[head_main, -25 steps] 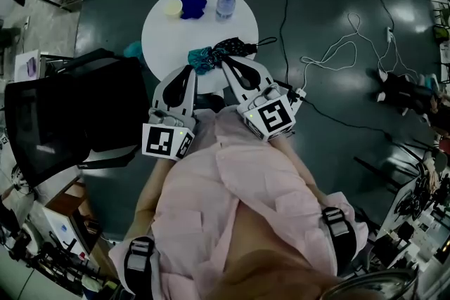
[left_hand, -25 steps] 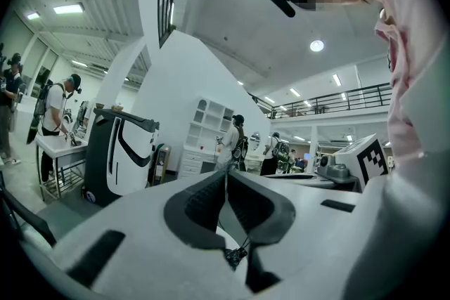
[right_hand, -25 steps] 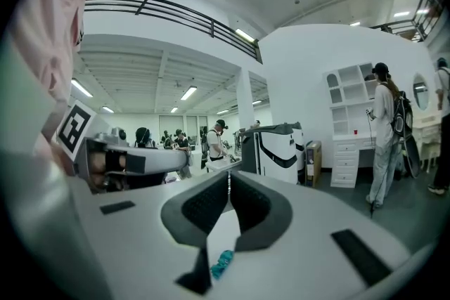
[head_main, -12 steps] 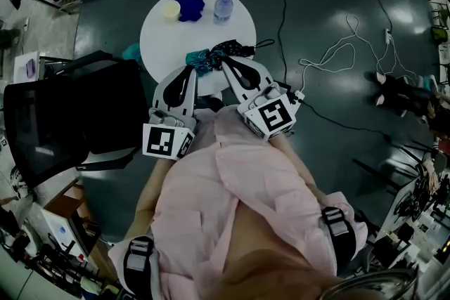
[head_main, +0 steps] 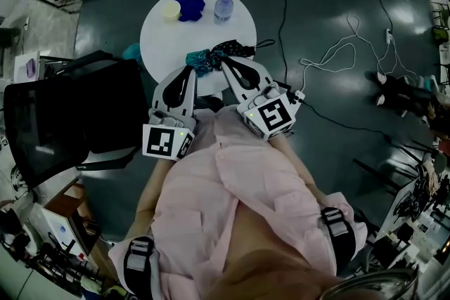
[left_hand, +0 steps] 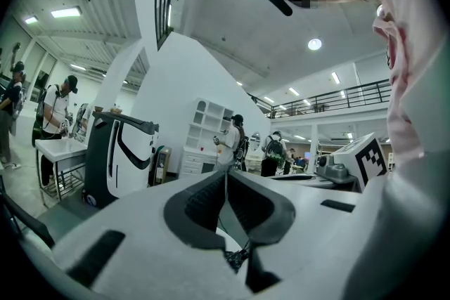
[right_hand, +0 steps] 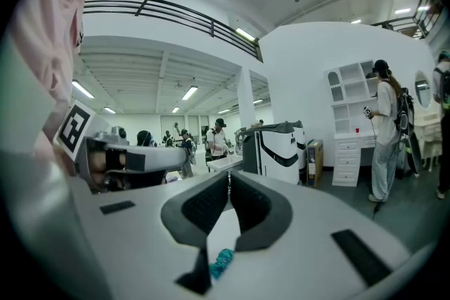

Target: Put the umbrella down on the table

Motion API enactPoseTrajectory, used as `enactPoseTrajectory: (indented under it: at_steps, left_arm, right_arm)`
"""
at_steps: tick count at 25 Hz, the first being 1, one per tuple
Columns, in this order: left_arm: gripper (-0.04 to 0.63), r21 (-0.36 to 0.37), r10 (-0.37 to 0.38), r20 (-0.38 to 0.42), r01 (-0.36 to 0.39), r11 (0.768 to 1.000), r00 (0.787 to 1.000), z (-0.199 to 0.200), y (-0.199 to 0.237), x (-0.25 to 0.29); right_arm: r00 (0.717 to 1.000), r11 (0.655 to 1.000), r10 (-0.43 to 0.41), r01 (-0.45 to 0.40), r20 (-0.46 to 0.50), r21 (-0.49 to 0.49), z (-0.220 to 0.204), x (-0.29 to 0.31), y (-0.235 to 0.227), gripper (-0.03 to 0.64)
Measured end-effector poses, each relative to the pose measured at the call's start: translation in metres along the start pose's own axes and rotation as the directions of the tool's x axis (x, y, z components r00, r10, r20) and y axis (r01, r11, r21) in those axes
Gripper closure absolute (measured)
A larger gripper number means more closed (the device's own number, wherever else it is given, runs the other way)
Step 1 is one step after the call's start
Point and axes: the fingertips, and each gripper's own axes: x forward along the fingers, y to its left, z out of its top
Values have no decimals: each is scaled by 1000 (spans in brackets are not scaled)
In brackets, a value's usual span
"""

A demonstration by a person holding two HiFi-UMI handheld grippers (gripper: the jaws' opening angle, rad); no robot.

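The folded umbrella (head_main: 223,51), dark with a teal patch, lies on the round white table (head_main: 169,38) near its front edge. My left gripper (head_main: 188,69) is shut and holds nothing, just left of the umbrella's teal end. My right gripper (head_main: 225,61) is also shut and holds nothing, its tips at the umbrella's near side; I cannot tell whether they touch it. In the left gripper view the left gripper (left_hand: 225,175) has its jaws meeting, with a dark bit of the umbrella (left_hand: 235,260) showing below them. In the right gripper view the right gripper (right_hand: 228,180) is closed above a teal patch (right_hand: 221,263).
At the table's far side sit a blue cloth (head_main: 190,2), a yellow object (head_main: 172,9) and a clear bottle (head_main: 223,5). A black chair (head_main: 63,116) stands at the left. White cables (head_main: 337,46) lie on the floor to the right. People stand in the hall behind.
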Motion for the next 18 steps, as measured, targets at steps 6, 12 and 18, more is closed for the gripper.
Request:
enactPoseTrajectory:
  at_steps: [6,12,18]
  left_arm:
    - [572,-3,-2,2,2,1000,1000,-1,1,0]
    - [572,-6,3,4,-3,1000,1000,1,2,1]
    - [572,53,-10,-11,11,999,1000,-7,7,-2]
  right_arm:
    - [1000,1000,-6,6,-6,1,-2,0,-1,583]
    - [1000,1000,-5,5,-7,0,-1,1,-1,583]
    - [1000,1000,-3,3,-9,2,-1,2,-1,584]
